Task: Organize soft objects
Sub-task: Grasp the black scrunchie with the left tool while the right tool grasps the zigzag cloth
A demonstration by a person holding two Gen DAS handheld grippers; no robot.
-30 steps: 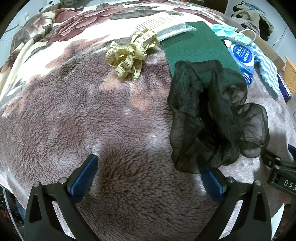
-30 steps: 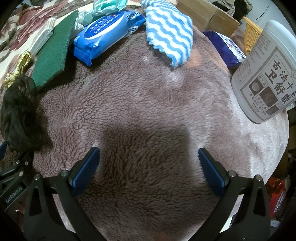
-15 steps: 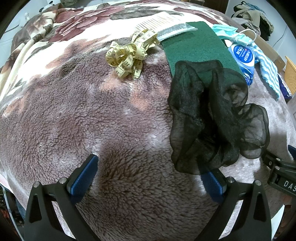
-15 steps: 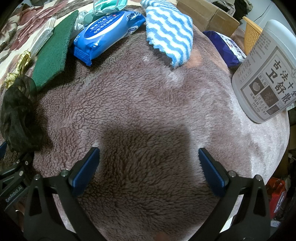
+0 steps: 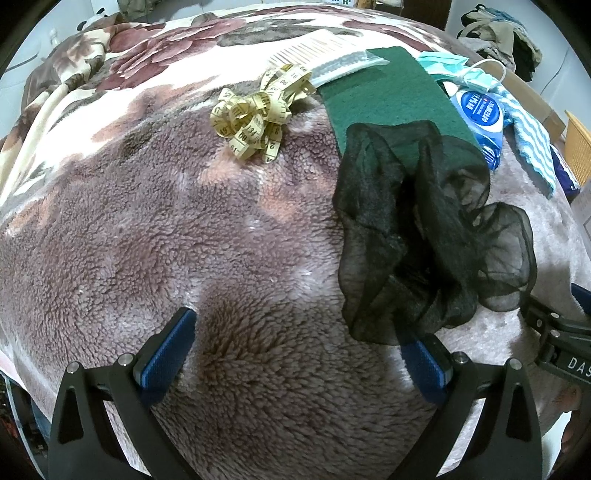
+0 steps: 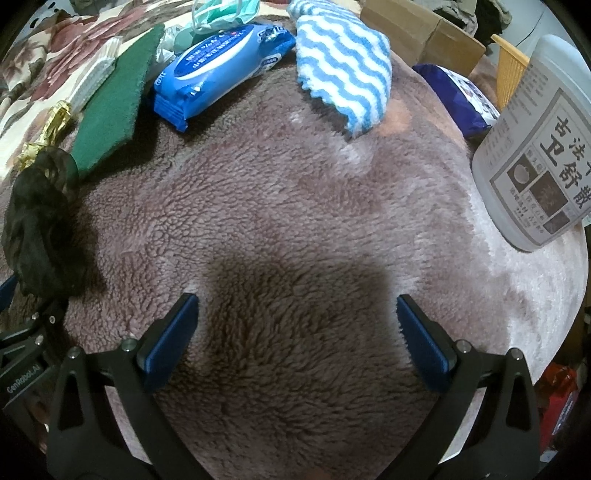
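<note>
A black sheer stocking point(image 5: 424, 236) lies bunched on the fleece blanket point(image 5: 166, 240), its near end draped over the right finger of my left gripper point(image 5: 299, 350), which is open and holds nothing. It shows at the left edge of the right wrist view point(image 6: 37, 229). Behind it lie a green scouring pad point(image 5: 388, 96), a tangled yellow tape measure point(image 5: 255, 114), a blue wipes pack point(image 6: 221, 66), a blue-and-white striped cloth point(image 6: 343, 62) and teal face masks point(image 6: 221, 11). My right gripper point(image 6: 295, 336) is open over bare blanket.
A white jar with a printed label point(image 6: 535, 155) lies at the right. A purple packet point(image 6: 458, 96), cardboard boxes point(image 6: 417, 26) and a yellow basket point(image 6: 509, 66) sit beyond. A white comb point(image 5: 314, 48) lies behind the tape measure. The right gripper's body point(image 5: 561, 339) shows beside the stocking.
</note>
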